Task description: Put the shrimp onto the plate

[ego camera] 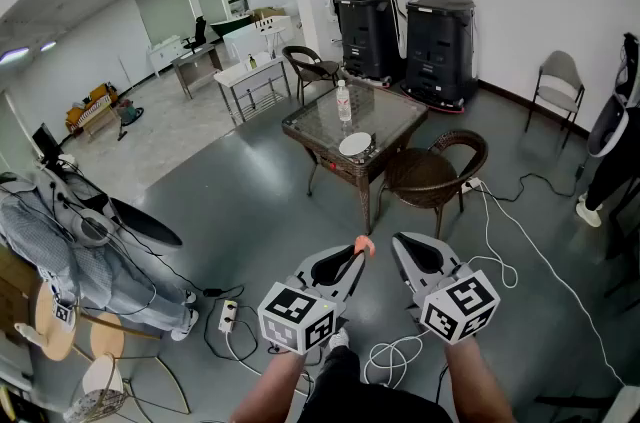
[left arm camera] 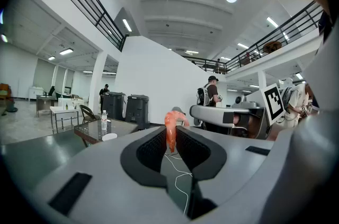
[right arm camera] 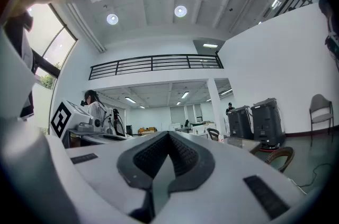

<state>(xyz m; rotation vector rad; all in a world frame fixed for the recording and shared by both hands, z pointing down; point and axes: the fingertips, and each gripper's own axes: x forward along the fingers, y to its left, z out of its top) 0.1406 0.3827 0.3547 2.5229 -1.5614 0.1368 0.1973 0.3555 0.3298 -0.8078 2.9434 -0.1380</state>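
An orange shrimp sticks out of the tip of my left gripper, which is shut on it; in the left gripper view the shrimp stands upright between the dark pads. My right gripper is shut with nothing in it, held beside the left one above the floor. The white plate lies on the glass-topped wicker table well ahead of both grippers; the plate also shows small at the left of the left gripper view.
A water bottle stands on the table behind the plate. A wicker chair stands at the table's near right corner, another chair behind it. White cables and a power strip lie on the floor. Two black bins stand by the wall.
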